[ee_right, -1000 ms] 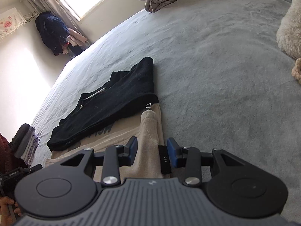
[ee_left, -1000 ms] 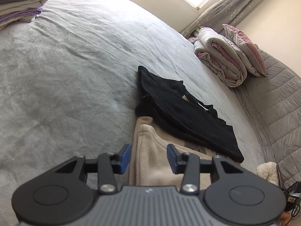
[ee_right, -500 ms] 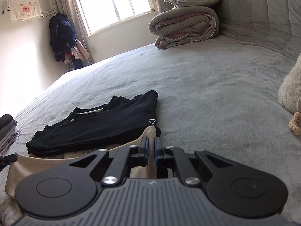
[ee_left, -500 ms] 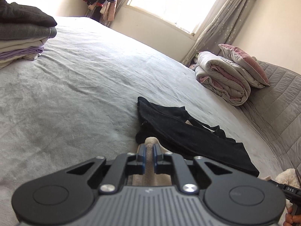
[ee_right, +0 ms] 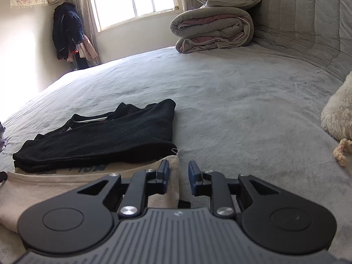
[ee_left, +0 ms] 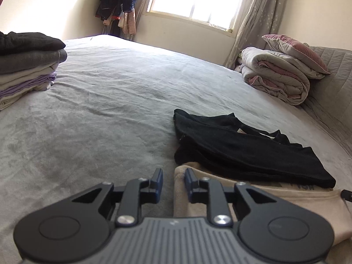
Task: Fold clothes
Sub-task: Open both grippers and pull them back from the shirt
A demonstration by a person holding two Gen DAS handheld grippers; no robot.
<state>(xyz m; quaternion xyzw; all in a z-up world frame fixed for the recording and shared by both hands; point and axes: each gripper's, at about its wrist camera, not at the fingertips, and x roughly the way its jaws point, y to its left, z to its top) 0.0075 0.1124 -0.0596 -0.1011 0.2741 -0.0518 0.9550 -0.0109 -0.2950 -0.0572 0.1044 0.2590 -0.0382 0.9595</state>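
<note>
both grippers loose at the corners of the beige garment

the left gripper (ee_left: 173, 183) hangs low over the grey bed (ee_left: 105, 101) with its jaws a little apart; they have just been opening. the corner of the beige garment (ee_left: 286, 200) lies in the gap, close against the right-hand pad, but the pads do not press on it. most of that garment is hidden under the tool's body and under the black garment (ee_left: 242, 149), which lies folded across its far part. dark print on the beige cloth shows only as a cut-off strip, too partial to read.

the right gripper (ee_right: 178, 177) is likewise slightly parted, its jaws having just been opening. the other corner of the beige garment (ee_right: 55, 180) sits beside and partly behind its left-hand finger; whether cloth touches that pad cannot be told. the gap itself shows bare bed.

at the bed's left edge in the left view a stack of folded clothes (ee_left: 26, 66) is cut off by the frame. a rolled quilt (ee_right: 211, 28) with pillows on it rests at the far corner by the padded headboard (ee_right: 308, 22). a fluffy white thing (ee_right: 338, 118) at the right edge is only partly in frame and hard to identify.
</note>
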